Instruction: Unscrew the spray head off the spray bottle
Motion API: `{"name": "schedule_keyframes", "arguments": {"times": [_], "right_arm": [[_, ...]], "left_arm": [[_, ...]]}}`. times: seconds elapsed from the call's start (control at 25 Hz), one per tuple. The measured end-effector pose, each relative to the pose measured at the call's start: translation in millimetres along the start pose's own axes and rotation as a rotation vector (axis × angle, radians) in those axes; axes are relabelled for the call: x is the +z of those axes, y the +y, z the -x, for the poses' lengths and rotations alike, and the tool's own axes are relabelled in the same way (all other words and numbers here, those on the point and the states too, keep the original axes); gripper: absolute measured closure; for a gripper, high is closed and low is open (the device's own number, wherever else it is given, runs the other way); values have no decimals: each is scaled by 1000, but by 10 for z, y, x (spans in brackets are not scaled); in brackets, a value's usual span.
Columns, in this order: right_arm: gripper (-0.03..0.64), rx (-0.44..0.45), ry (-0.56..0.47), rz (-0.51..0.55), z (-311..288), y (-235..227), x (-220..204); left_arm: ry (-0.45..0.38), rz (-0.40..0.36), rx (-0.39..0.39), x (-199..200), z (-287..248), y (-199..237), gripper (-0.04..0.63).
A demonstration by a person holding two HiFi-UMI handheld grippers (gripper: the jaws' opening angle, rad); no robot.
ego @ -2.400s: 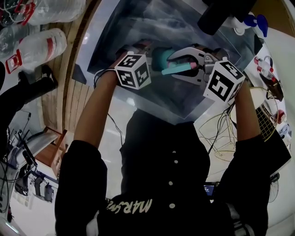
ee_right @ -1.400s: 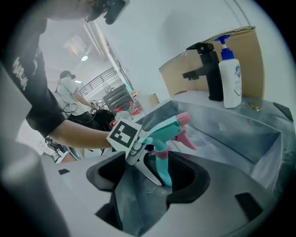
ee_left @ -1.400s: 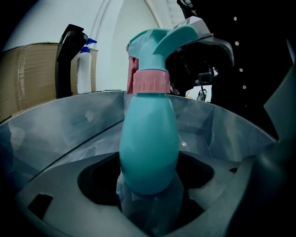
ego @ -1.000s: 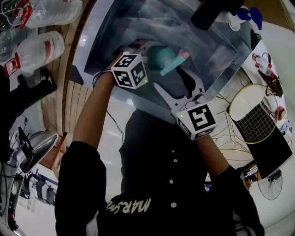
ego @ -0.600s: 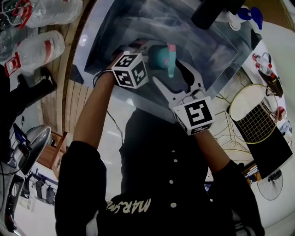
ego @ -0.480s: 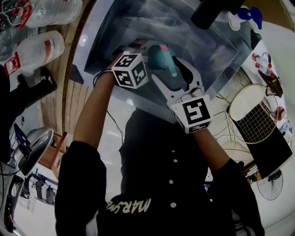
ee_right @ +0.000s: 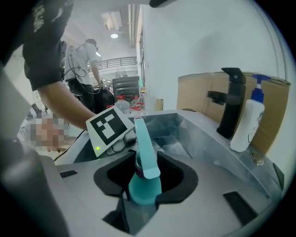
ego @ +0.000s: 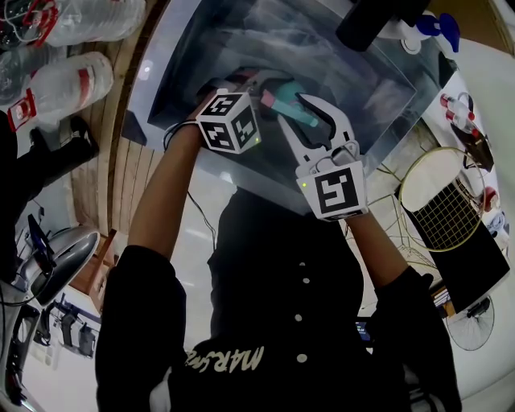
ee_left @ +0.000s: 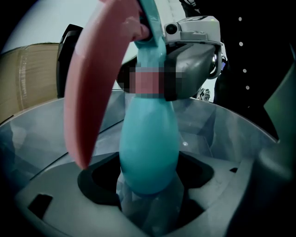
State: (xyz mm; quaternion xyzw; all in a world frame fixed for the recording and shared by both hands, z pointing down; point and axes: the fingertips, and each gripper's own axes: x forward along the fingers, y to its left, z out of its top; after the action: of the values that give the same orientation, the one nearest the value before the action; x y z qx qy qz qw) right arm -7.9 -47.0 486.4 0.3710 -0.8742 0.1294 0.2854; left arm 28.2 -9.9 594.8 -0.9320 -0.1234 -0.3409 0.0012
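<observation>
Head view: over a steel sink [ego: 149,84], the left gripper [ego: 253,88] and right gripper [ego: 306,113] meet on the teal spray bottle [ego: 286,95]. A black tap [ego: 378,20] and a white pump bottle [ego: 434,28] stand at the far rim. Plastic water bottles [ego: 72,80] lie beside wooden boards [ego: 109,177].

Left gripper view: its jaws pinch the bottle's body, and the pink trigger [ee_left: 92,88] curves overhead.

Right gripper view: its jaws, which have just been closing, clamp the spray head [ee_right: 147,157]. Cardboard [ee_right: 196,95] backs the sink, and a person [ee_right: 85,62] stands in the bright room beyond.
</observation>
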Motion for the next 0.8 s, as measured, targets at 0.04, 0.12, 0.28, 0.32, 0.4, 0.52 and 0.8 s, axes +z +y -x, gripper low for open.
{"name": "schedule_keyframes", "arguments": {"times": [0.04,0.12,0.28,0.32,0.4,0.52,0.8], "right_arm": [[457,24,-16,15,2,11,5],[459,94,-38,47,16,29,6],[459,240,-51,133,61,56,-29],[460,260,-51,141,71,59,-38],[460,287,-53,147,88,73,-49],[460,327,-60,170,109,108,-50],[460,508,-114,282,141,177,-42]], "left_arm": [[-1,1,0,0,0,-1,213],[-5,2,-1,2,-4,-4,213],[-13,2,-4,6,-14,-5,213],[-12,1,-5,7,-19,-8,213],[-9,-4,-8,8,-26,-21,213],[-8,-10,-16,16,-31,-48,213],[-9,-13,-24,16,-14,-61,213]]}}
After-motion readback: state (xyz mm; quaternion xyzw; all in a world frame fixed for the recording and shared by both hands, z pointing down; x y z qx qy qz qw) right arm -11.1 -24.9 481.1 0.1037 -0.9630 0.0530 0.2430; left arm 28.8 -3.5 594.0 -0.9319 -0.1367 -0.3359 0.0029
